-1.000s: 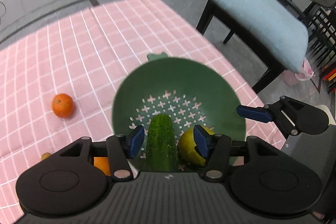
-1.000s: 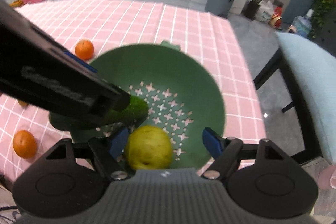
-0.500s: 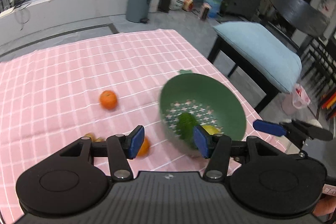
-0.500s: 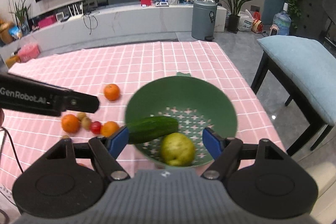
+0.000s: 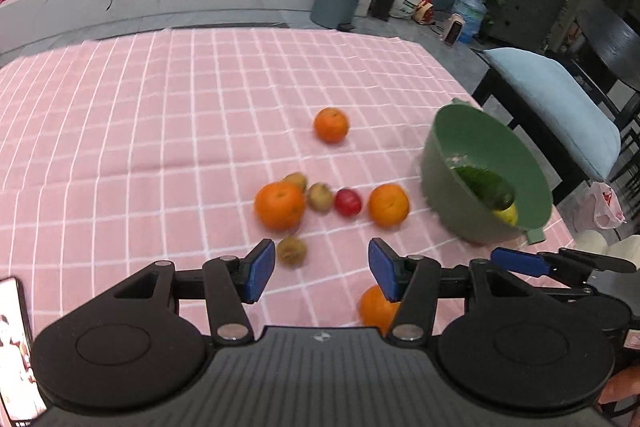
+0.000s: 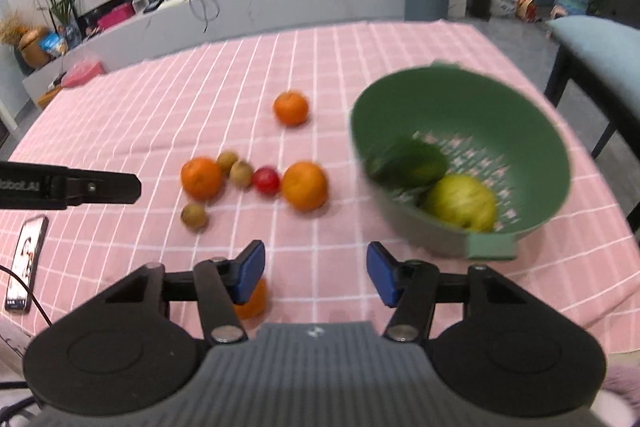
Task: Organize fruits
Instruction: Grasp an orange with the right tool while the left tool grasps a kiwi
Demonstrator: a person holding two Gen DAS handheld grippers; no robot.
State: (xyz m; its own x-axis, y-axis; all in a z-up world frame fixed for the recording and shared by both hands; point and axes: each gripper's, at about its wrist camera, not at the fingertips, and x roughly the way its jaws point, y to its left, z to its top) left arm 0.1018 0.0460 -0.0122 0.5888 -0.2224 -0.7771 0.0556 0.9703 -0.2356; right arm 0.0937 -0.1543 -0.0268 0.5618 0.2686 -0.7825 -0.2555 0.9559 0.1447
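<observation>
A green colander (image 5: 444,163) (image 6: 540,147) stands at the right of the pink checked tablecloth and holds a cucumber (image 5: 482,185) (image 6: 412,163) and a yellow-green pear (image 5: 506,215) (image 6: 460,201). Loose on the cloth lie several oranges (image 5: 279,205) (image 6: 305,185), a red fruit (image 5: 347,201) (image 6: 267,180) and brown kiwis (image 5: 292,251) (image 6: 194,215). My left gripper (image 5: 322,271) is open and empty, above the cloth near a kiwi. My right gripper (image 6: 316,273) is open and empty; its finger shows in the left wrist view (image 5: 520,263).
A phone (image 6: 24,263) lies at the table's left front edge. An orange (image 5: 376,307) (image 6: 252,301) lies close under the grippers. A chair with a blue cushion (image 5: 560,103) stands right of the table. The table's right edge is just beyond the colander.
Both grippers have pulled back and to the left, away from the colander. The cucumber that sat between my left fingers now lies in the colander beside the pear.
</observation>
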